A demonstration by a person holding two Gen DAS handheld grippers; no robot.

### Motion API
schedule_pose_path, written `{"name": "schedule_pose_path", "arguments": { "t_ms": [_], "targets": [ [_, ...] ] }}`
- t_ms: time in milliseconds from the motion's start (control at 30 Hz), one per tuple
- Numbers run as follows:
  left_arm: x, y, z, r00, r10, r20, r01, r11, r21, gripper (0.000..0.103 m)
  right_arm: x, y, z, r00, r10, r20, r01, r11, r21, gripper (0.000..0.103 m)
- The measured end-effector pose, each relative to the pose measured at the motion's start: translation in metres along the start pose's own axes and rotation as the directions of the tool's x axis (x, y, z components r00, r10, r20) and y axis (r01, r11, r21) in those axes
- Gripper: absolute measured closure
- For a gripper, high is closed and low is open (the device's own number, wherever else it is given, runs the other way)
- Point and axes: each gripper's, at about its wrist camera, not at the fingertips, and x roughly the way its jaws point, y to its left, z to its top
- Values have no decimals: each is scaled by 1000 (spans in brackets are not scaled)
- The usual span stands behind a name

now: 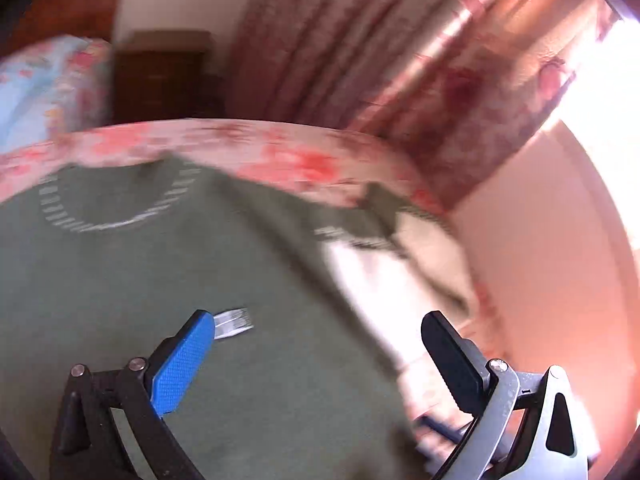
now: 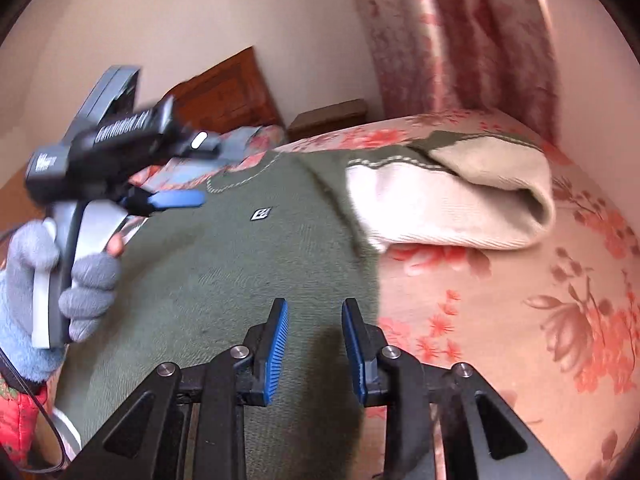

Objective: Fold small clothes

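A dark green sweater [image 1: 168, 280] with a cream sleeve [image 1: 384, 276] lies flat on the bed, neckline at the far side. A small white label [image 1: 234, 320] sits on its chest. My left gripper [image 1: 320, 328] is open and empty, hovering over the sweater's body; the view is blurred. In the right wrist view the sweater [image 2: 224, 264] spreads across the bed with the cream sleeve [image 2: 452, 208] folded at the far right. My right gripper [image 2: 315, 320] is open and empty above the sweater's right edge. The left gripper [image 2: 176, 200] shows there, held by a gloved hand [image 2: 80, 284].
The bed has a pink floral cover [image 2: 520, 320]. A pillow [image 1: 44, 88] lies at the head beside a dark nightstand [image 1: 160, 76]. Pink curtains [image 1: 360, 60] hang behind the bed. A wooden headboard [image 2: 228, 88] stands at the far left.
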Motion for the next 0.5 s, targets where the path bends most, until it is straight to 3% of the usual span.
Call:
{"name": "schedule_pose_path", "arguments": {
  "t_ms": [67, 133, 333, 500],
  "targets": [
    [28, -17, 25, 995, -98, -29, 96, 994, -54, 0, 2, -2, 3, 1000, 13, 21, -14, 1000, 18, 75],
    [51, -29, 45, 991, -130, -24, 127, 989, -81, 0, 0, -5, 3, 1000, 16, 10, -16, 1000, 26, 75],
    [125, -41, 83, 994, -3, -107, -1, 999, -41, 0, 0, -16, 1, 998, 70, 5, -70, 995, 67, 75],
    [158, -59, 84, 990, 13, -140, -6, 999, 52, 0, 5, -19, 0, 996, 91, -9, -90, 992, 84, 75]
  ]
}}
